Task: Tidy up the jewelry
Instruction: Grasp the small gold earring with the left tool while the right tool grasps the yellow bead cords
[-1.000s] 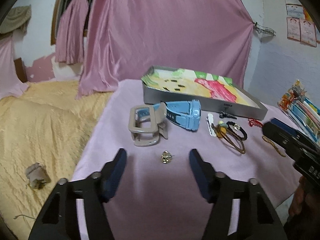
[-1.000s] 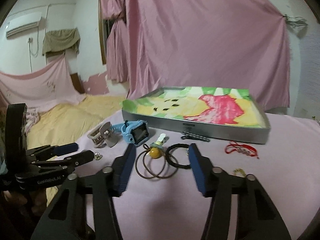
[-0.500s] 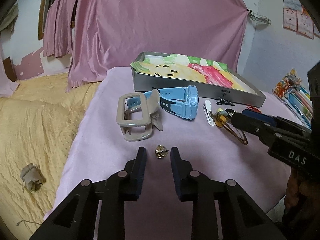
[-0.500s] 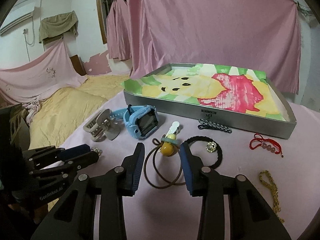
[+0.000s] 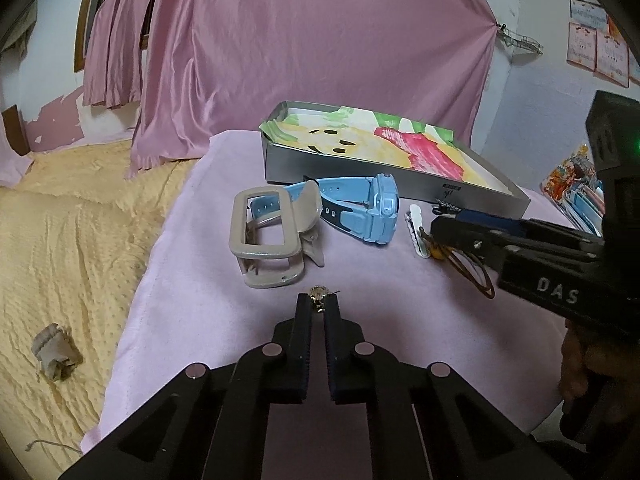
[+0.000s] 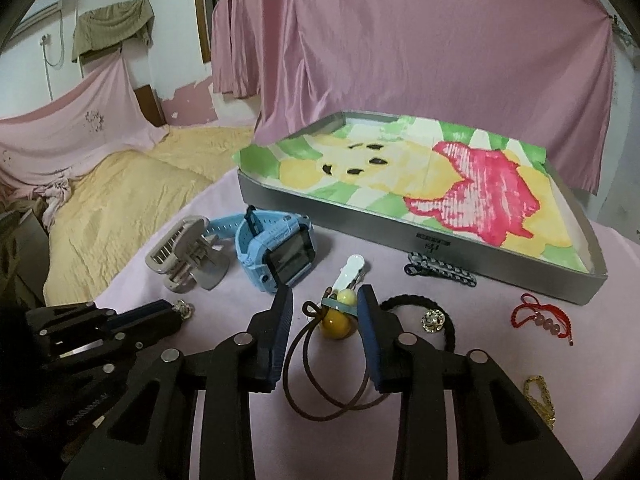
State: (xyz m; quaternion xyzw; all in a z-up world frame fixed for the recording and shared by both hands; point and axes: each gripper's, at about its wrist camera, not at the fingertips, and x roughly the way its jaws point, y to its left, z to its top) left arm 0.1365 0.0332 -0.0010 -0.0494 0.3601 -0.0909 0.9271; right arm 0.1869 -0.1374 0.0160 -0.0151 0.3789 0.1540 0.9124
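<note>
My left gripper [image 5: 318,305] had its fingers spread wide a second ago; now they have closed and pinch the small gold earring [image 5: 319,293] at their tips, at 12 o'clock from me. My right gripper [image 6: 325,307] has narrowed and pushed forward, so the yellow bead hair tie [image 6: 338,323] now sits between its fingers, which do not touch it.

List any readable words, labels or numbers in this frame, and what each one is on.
"DAS": white letters on the body of the right gripper, seen from the left wrist view; the word looks cut off.
Embossed lettering on the left gripper body: too faint to read.
Small dark label on the tray front wall: too small to read.
Wall posters: blurred, unreadable.
</note>
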